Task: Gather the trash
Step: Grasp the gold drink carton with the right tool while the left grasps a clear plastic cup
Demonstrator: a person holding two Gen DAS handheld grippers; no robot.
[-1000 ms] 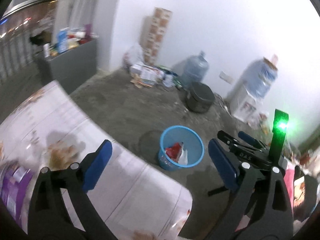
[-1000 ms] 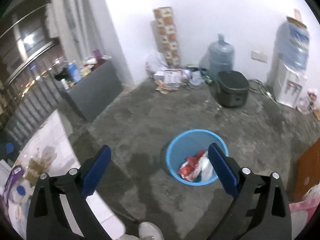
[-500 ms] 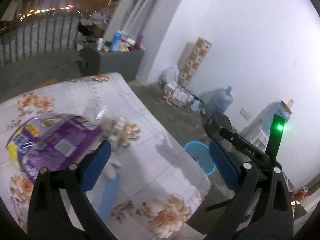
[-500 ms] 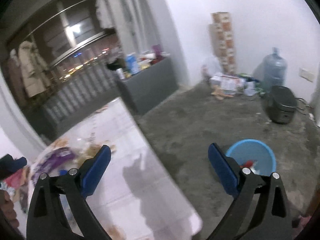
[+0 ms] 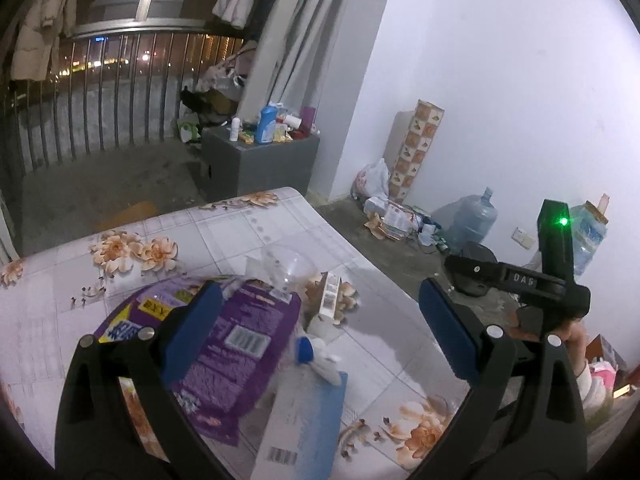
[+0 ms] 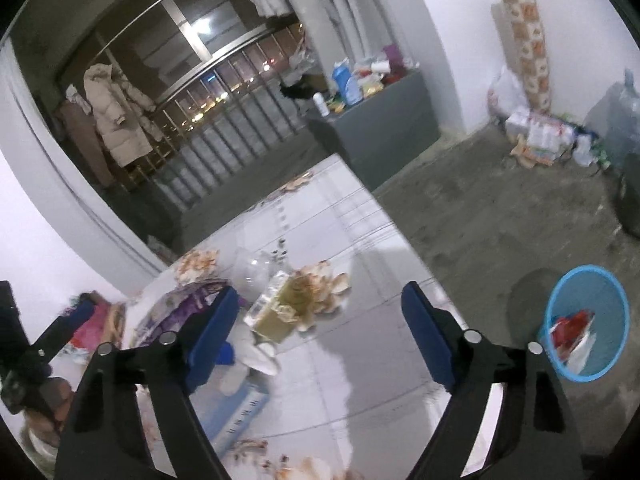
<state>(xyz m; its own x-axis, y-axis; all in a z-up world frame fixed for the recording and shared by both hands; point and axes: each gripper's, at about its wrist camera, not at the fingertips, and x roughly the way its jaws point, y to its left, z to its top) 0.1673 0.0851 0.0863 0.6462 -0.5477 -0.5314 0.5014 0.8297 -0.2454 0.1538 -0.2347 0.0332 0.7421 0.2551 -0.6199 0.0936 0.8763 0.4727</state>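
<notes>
Trash lies on the flowered table (image 5: 240,224): a purple bag (image 5: 240,344), a clear plastic cup (image 5: 288,268), a small carton (image 5: 330,296) and a blue-and-white box (image 5: 304,420). My left gripper (image 5: 320,332) hovers open over this pile with nothing between its fingers. My right gripper (image 6: 320,336) hangs above the table (image 6: 360,240) near the purple bag (image 6: 180,308) and a clear container (image 6: 276,308). Its jaws are closing, and nothing is between them. The blue bin (image 6: 586,324) stands on the floor to the right and holds red and white scraps.
A grey cabinet (image 5: 260,160) crowded with bottles stands beyond the table beside a metal railing (image 5: 100,112). Along the white wall are a water jug (image 5: 472,224), a litter pile (image 5: 392,216) and a patterned box stack (image 5: 420,148). A hand (image 5: 576,332) holds the right gripper.
Both views have swung left, from the blue bin on the floor to the table with its trash. The right gripper's jaws stand a little narrower than before.
</notes>
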